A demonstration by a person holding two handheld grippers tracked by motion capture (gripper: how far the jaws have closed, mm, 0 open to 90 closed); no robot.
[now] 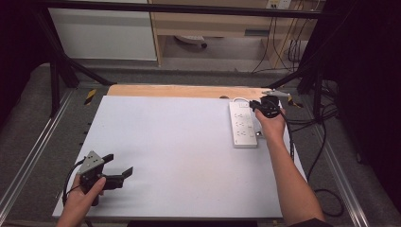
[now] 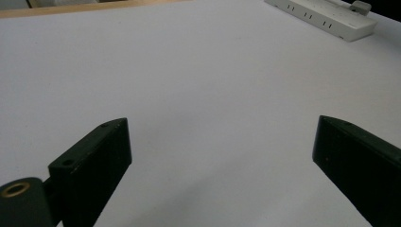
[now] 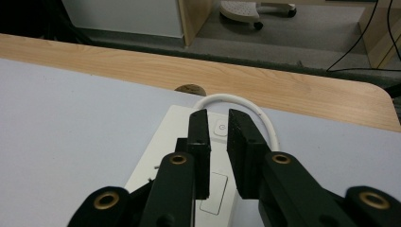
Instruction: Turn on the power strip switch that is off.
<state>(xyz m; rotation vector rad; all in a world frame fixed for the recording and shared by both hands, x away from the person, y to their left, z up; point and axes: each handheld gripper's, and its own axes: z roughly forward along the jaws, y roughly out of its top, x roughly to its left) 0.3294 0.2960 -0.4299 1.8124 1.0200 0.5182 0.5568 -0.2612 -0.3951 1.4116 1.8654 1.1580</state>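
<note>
Hovering over the far end of a white power strip (image 1: 244, 124), the right gripper (image 3: 218, 128) has its jaws nearly shut, with nothing between them (the strip's button (image 3: 221, 127) sits just beyond). Well away from the strip, the left gripper (image 1: 118, 165) rests wide open.

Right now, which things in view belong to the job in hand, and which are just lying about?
In the job:
- white power strip, far right of the table
- its power button, just beyond the jaw tips
- right claw, jaws nearly shut, nothing between them, over the strip's button end

Lying about:
- left claw, open, idle near the front left
- white cable loop
- wooden strip along the far edge
</note>
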